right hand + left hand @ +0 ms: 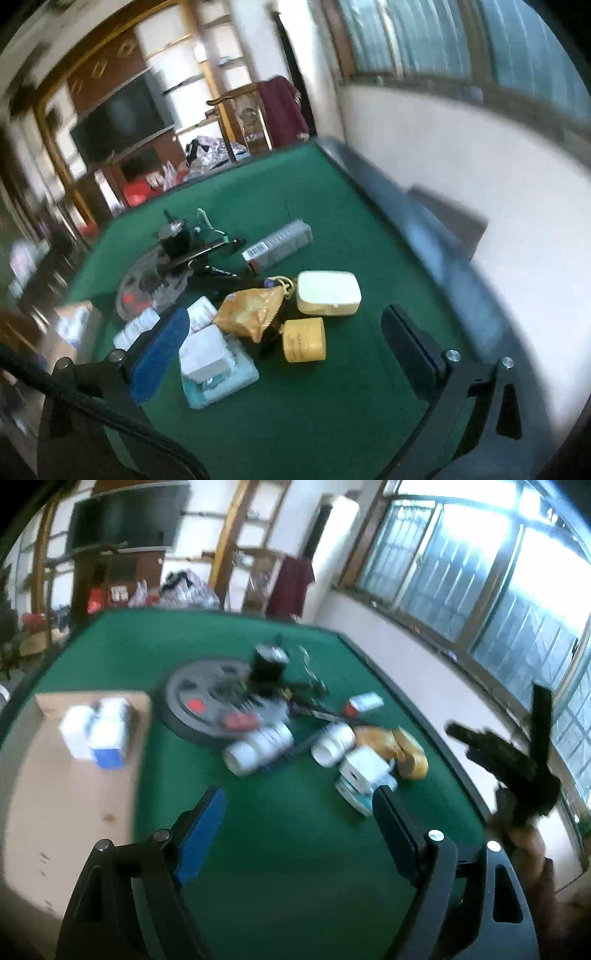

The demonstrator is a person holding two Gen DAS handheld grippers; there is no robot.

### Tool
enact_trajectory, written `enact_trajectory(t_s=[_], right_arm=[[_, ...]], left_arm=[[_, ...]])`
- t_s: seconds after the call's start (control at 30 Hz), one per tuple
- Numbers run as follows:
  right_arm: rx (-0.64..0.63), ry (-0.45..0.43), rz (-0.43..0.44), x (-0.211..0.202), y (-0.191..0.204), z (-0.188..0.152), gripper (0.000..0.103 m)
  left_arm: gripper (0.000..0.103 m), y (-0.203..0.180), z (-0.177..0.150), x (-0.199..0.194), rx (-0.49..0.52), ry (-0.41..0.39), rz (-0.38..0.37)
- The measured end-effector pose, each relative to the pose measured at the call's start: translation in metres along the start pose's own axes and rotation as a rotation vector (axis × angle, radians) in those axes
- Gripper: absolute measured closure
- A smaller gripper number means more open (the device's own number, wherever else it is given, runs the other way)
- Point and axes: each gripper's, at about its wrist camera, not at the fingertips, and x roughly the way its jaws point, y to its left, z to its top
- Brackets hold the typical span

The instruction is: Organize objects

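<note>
Green table bears cardboard box, weight plate, bottles.

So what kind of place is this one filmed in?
Most likely a living room in a home, not a lab. A green felt table holds household clutter, a dark TV sits in a wooden wall unit, and barred windows line one wall.

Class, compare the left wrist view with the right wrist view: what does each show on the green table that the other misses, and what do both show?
Only the left wrist view shows the other hand-held gripper raised at the table's right edge. Only the right wrist view shows the yellow jar and the cream lidded box. Both show the green table, the golden pouch and the round grey disc.
</note>
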Motion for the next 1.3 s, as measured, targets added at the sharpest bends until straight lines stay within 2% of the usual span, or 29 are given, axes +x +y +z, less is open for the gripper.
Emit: enact_trajectory(t_s=[0.13, 0.27, 0.33, 0.4, 0.47, 0.67, 0.8, 0.9, 0.97, 1.03, 1.1, 1.13, 1.3], right_arm=[[0.055, 0.003, 0.019, 0.031, -0.017, 0.005, 0.000], [0.102, 0.005, 0.013, 0.040, -0.038, -0.001, 0.000], [0.149, 0.000, 0.054, 0.036, -0.049, -0.003, 0.000], [0.164, -0.008, 0.049, 0.034, -0.054, -0.003, 0.000], [0.190, -0.004, 0.062, 0.036, -0.058, -0.004, 0.000], [0.227, 0.026, 0.087, 0.040, -0.064, -0.007, 0.000], [0.233, 0.019, 0.097, 0.040, -0.064, -0.008, 0.000], [0.229, 0.029, 0.093, 0.042, -0.063, -0.007, 0.000], [0.227, 0.039, 0.092, 0.044, -0.062, -0.008, 0.000], [0.223, 0.049, 0.091, 0.046, -0.061, -0.008, 0.000], [0.221, 0.055, 0.087, 0.047, -0.060, -0.009, 0.000], [0.221, 0.057, 0.086, 0.047, -0.060, -0.009, 0.000], [0.220, 0.069, 0.087, 0.050, -0.060, -0.009, 0.000]], left_arm=[[0.026, -0.034, -0.009, 0.021, 0.048, 0.038, 0.024], [0.026, -0.060, -0.007, 0.038, 0.131, 0.038, 0.018], [0.026, -0.076, -0.003, 0.047, 0.213, 0.020, 0.007], [0.026, -0.090, 0.000, 0.058, 0.323, 0.008, -0.004], [0.026, -0.100, 0.004, 0.073, 0.414, 0.031, 0.009], [0.026, -0.114, 0.016, 0.115, 0.559, 0.110, 0.017], [0.026, -0.111, 0.019, 0.139, 0.548, 0.172, -0.011], [0.026, -0.109, 0.017, 0.143, 0.544, 0.169, -0.031], [0.027, -0.108, 0.017, 0.147, 0.526, 0.200, -0.071], [0.034, -0.109, 0.013, 0.150, 0.529, 0.227, -0.085], [0.058, -0.110, 0.009, 0.151, 0.538, 0.241, -0.089], [0.062, -0.109, 0.009, 0.151, 0.521, 0.255, -0.120], [0.061, -0.110, 0.009, 0.148, 0.511, 0.237, -0.126]])
